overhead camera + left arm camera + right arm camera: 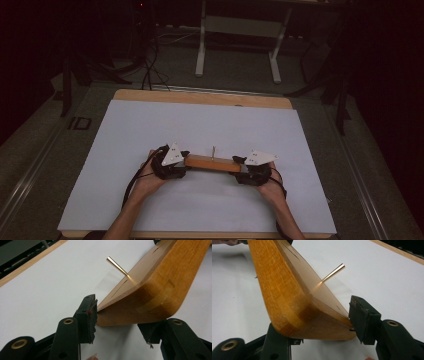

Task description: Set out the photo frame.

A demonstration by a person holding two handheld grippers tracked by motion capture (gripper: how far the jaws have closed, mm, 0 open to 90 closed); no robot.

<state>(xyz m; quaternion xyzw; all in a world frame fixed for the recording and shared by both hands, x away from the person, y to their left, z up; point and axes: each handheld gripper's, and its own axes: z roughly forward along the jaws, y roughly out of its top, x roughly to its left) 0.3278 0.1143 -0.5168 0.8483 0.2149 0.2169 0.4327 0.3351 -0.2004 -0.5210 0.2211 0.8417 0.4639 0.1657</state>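
Since the block (212,163) looks stiff, heavy and smooth, I'd keep both ends clamped, left gripper (181,165) at nine o'clock, right gripper (243,169) at three.

Each black plastic gripper (170,164) carries a grey three-cornered plate. Brass-ringed screw holes stud the black jaws. Black cables trail along bare forearms.

A dim room surrounds a wooden bench (202,97) whose top is covered by a pale white sheet (200,130), the brightest surface in sight. Grey carpeted floor (30,150) lies around it. Beyond the far edge stands a white metal table frame (237,42), with dark cables (147,70) trailing across the floor nearby. The far background fades to black.
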